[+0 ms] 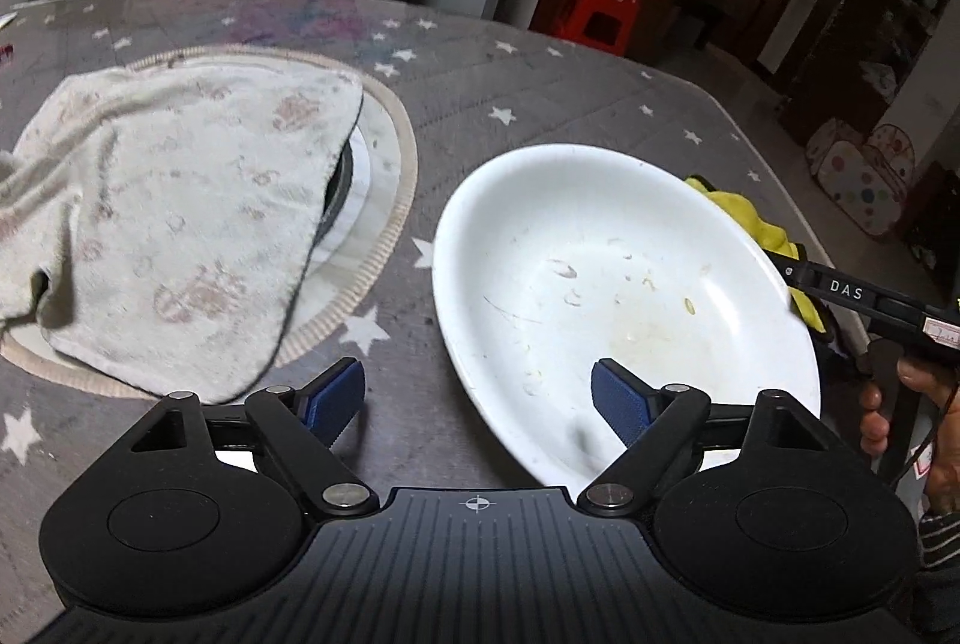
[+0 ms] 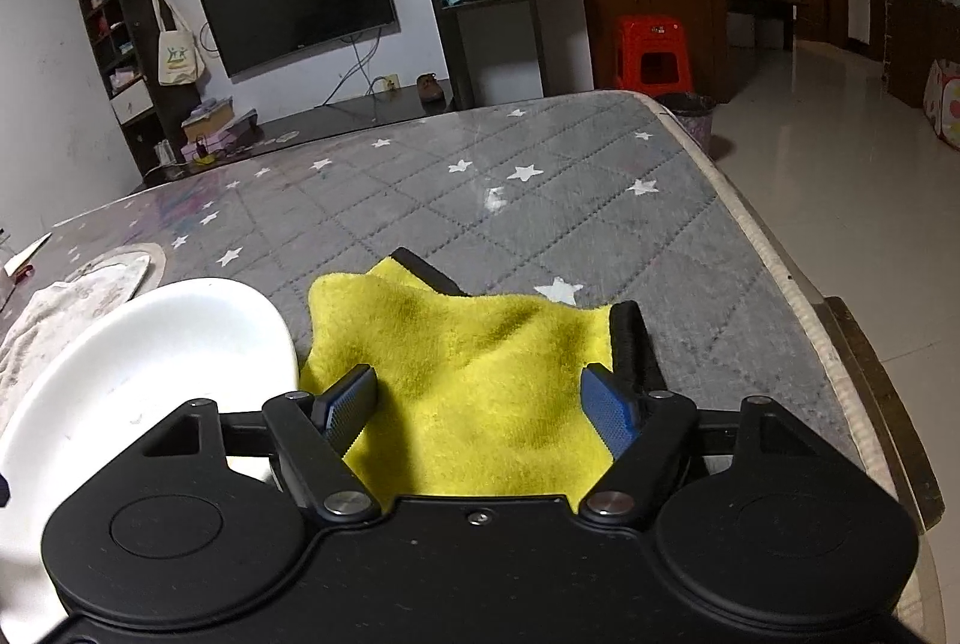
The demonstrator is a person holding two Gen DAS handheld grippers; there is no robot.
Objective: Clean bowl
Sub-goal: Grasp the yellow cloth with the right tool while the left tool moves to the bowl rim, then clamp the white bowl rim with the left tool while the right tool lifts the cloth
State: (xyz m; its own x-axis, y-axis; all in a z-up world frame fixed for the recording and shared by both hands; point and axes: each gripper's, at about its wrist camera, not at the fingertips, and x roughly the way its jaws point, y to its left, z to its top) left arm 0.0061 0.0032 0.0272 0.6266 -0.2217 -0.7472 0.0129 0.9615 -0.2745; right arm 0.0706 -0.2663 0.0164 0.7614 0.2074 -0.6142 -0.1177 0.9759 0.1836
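Note:
A white shallow bowl (image 1: 624, 284) with smears and crumbs inside stands on the grey star-patterned table cover (image 1: 480, 104). My left gripper (image 1: 480, 401) is open astride the bowl's near rim, with one blue pad over the inside and the other outside above the cover. Right of the bowl lies a yellow cloth (image 2: 480, 374) with a black edge. My right gripper (image 2: 477, 407) is open low over it, and the cloth lies flat between its fingers. In the left wrist view a black finger of the right gripper shows past the bowl's right rim, with a hand behind it. The bowl (image 2: 132, 374) sits left of the cloth.
A worn white towel (image 1: 168, 224) is draped over a round mat (image 1: 396, 200) left of the bowl. The table's right edge (image 2: 780, 254) drops to a tiled floor. A red stool (image 2: 651, 56), cabinets and a wall television stand beyond the far edge.

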